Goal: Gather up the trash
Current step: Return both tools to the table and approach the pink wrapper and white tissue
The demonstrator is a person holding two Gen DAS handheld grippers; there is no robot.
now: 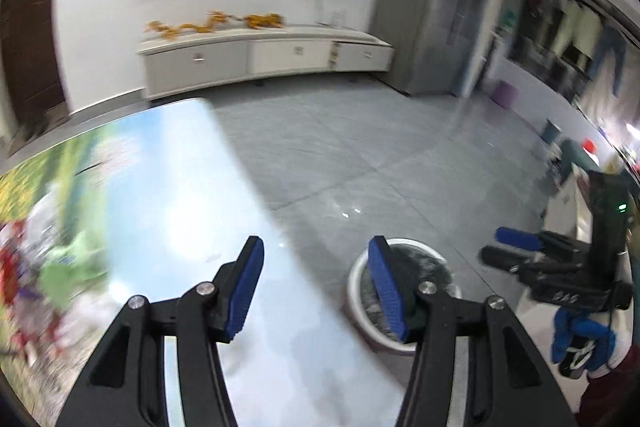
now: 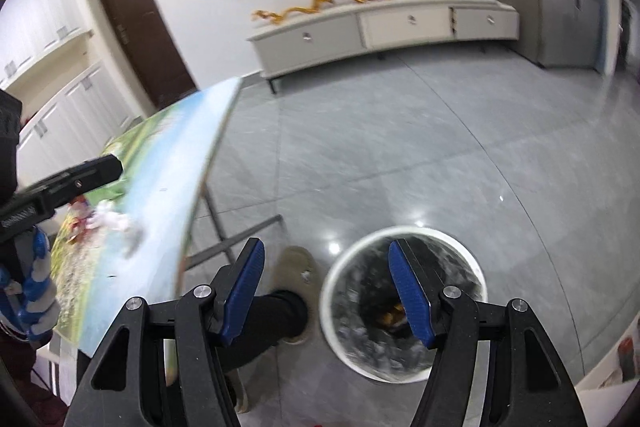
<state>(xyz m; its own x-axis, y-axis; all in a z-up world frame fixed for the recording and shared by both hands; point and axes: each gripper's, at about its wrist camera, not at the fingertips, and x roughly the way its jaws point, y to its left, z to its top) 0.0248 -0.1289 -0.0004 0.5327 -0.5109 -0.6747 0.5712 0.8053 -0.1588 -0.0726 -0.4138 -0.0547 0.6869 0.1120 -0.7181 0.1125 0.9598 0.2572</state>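
A white round trash bin (image 2: 404, 307) with a dark liner stands on the floor beside the table; something orange lies at its bottom. It also shows in the left wrist view (image 1: 360, 291). My right gripper (image 2: 326, 291) is open and empty above the bin's left rim. My left gripper (image 1: 316, 287) is open and empty over the table's right edge. Crumpled white and red trash (image 2: 106, 221) lies on the table (image 2: 160, 187); it is a blur at the left in the left wrist view (image 1: 36, 267). The left gripper also shows in the right wrist view (image 2: 80, 179).
The table has a printed landscape cover and metal legs (image 2: 224, 239). A slippered foot (image 2: 294, 267) stands between table and bin. A white TV cabinet (image 2: 380, 27) lines the far wall under a screen. The right gripper appears at the right in the left wrist view (image 1: 520, 251).
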